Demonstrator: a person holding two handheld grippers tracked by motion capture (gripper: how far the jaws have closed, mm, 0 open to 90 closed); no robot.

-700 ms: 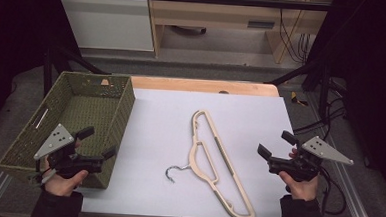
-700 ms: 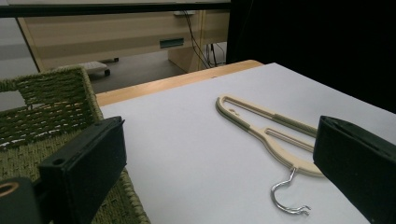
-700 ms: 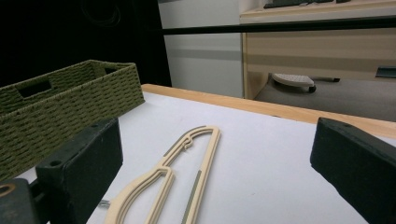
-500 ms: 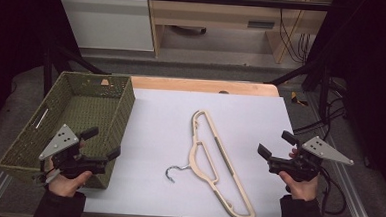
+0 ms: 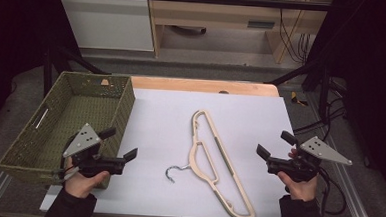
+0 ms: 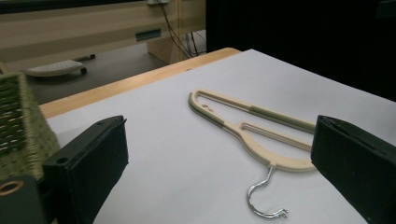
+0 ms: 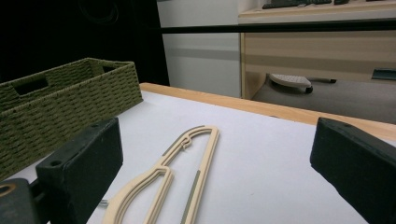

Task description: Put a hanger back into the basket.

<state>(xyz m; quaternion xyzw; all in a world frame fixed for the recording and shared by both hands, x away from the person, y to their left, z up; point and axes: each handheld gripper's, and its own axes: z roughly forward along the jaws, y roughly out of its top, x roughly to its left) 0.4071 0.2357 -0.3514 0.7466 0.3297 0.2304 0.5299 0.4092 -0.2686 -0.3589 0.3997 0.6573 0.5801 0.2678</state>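
Observation:
A cream plastic hanger [image 5: 213, 164] with grey-green strips and a metal hook [image 5: 174, 172] lies flat on the white table top [image 5: 156, 111], hook toward the left. My left gripper [image 5: 119, 143] hovers open at the front left, beside the basket's near corner, with nothing between its fingers. In the left gripper view the hanger [image 6: 252, 128] lies ahead between the wide jaws of that gripper [image 6: 219, 144]. My right gripper [image 5: 274, 144] is open and empty at the front right, to the right of the hanger. Its own view looks past the gripper [image 7: 215, 154] along the hanger [image 7: 187, 182].
An olive woven basket [image 5: 123, 110] stands on the table's left side, open at the top; it also shows as the basket [image 7: 60, 107] in the right gripper view. A wooden strip [image 5: 202, 85] runs along the table's far edge. Cables [image 5: 325, 125] hang off to the right.
My left gripper has shifted a little to the right, away from the basket's front and toward the hanger. The right gripper and the hanger have kept still.

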